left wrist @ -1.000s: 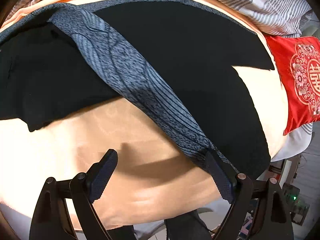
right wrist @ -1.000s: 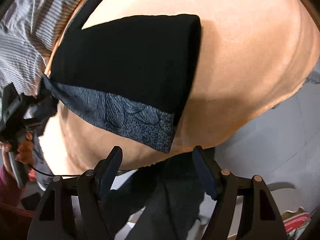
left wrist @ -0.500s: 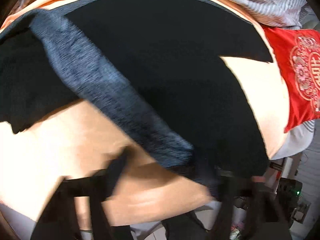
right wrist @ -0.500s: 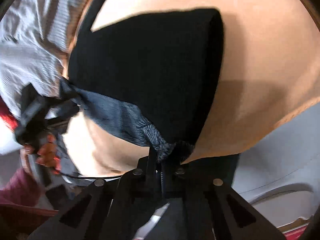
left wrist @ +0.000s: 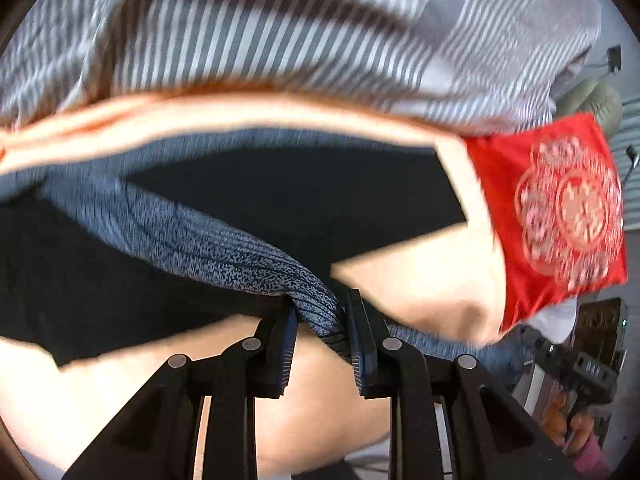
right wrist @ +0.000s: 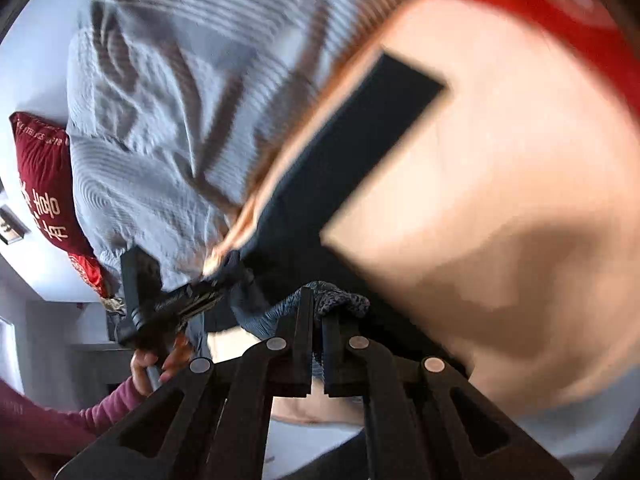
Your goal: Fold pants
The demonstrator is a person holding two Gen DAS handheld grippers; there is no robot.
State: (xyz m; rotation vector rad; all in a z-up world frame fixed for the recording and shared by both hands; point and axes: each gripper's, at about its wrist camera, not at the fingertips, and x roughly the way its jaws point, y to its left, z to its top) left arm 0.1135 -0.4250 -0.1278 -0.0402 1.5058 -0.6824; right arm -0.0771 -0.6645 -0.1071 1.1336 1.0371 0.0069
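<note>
Here the pants (left wrist: 280, 200), black with a blue-grey patterned band (left wrist: 192, 236), lie spread over the peach sheet (left wrist: 420, 280), with one end lifted off it. In the left wrist view the band bunches into a twisted rope that runs straight into the left gripper (left wrist: 322, 312), whose two fingers are drawn in narrow and pinch the cloth between them. In the right wrist view the right gripper (right wrist: 316, 312) is likewise closed to a thin slit, a knot of the speckled band caught at its fingertips; a black leg of the pants stretches away from it across the peach sheet. The left gripper shows there too, just beside the pants' edge, held by a hand in a pink sleeve (right wrist: 60, 412).

Beyond the pants from the grippers, a grey striped blanket (left wrist: 280, 40) lies crumpled against the sheet. A red embroidered cushion (left wrist: 560, 208) sits at the sheet's edge, near the pants' far end. The frames are blurred.
</note>
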